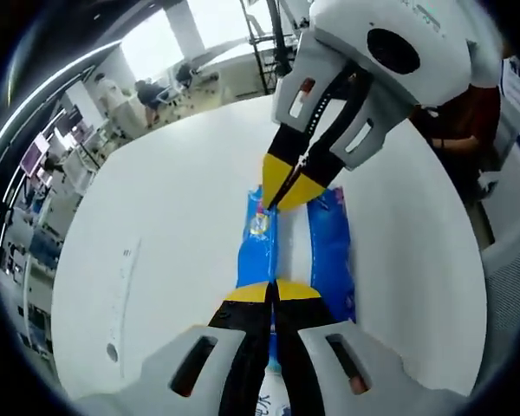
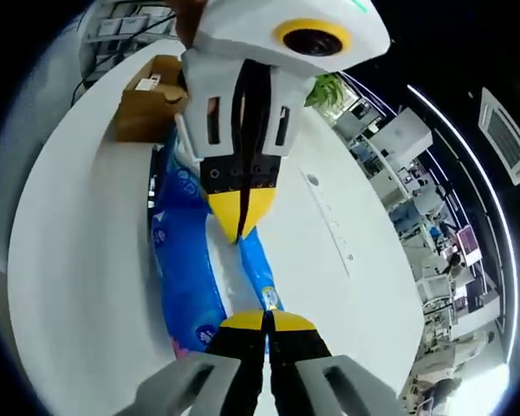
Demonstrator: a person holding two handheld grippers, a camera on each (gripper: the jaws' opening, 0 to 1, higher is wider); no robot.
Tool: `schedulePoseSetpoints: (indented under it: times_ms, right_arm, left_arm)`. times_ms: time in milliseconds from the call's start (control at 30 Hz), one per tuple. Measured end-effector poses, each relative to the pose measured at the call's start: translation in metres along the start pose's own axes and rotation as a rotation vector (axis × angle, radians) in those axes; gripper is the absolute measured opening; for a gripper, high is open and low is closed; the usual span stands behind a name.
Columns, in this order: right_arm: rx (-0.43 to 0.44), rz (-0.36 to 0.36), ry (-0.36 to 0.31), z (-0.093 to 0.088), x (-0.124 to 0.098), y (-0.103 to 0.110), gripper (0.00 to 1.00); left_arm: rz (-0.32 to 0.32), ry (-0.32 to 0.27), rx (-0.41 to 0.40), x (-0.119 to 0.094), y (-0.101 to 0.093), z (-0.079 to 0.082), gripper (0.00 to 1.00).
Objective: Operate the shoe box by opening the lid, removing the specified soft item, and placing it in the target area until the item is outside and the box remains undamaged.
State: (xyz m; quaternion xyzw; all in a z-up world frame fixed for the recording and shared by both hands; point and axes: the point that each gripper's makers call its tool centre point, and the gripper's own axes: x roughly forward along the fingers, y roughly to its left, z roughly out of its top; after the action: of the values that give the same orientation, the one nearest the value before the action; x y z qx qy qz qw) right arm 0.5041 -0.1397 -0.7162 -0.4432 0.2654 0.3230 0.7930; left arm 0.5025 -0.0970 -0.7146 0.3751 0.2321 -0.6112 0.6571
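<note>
Room: open office/lab, desks and shelving in the background, bright windows, people standing far off in left gripper view.
Table [image 1: 156, 260]: white, round edge, seam line with a small hole along one side; also in right gripper view [image 2: 78, 260].
Box [image 2: 147, 100]: brown cardboard, at far end of table in right gripper view, lid state not readable from here.
Pack [image 1: 329, 251]: blue soft plastic pack with white print, lying flat on table, outside the box and apart from it; in right gripper view [image 2: 186, 286] runs lengthwise from near the box toward the camera. Looks folded or creased into two blue strips with a pale gap between.
Left gripper [image 1: 273, 290]: yellow tips closed together, pinching near edge of the pack's left strip; seen from the front in right gripper view [image 2: 240, 217], tips shut to a point on the pack.
Right gripper [image 2: 267, 321]: yellow tips closed, clamped on the pack's near end; in left gripper view [image 1: 290, 184] comes in from the top right, tips pressed together on the far end of the same strip.
Label [image 1: 259, 224]: small yellow/white patch on the strip just below right gripper tips.
</note>
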Motion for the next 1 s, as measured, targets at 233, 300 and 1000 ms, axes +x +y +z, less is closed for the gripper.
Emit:
schedulePoseSetpoints:
  times_ms: [233,300,1000]
  right_arm:
    - [0.001,0.022,0.02,-0.008,0.01,0.007,0.0]
    - [0.005,0.025,0.023,-0.01,0.01,0.008,0.0]
    - [0.109,0.046,0.057,-0.018,0.013,0.019,0.02]
  left_arm:
    - [0.0,0.005,-0.063,0.018,-0.003,-0.01,0.0]
    - [0.007,0.002,-0.059,0.021,-0.004,-0.011,0.0]
    - [0.016,-0.076,-0.121,0.021,0.001,0.001,0.08]
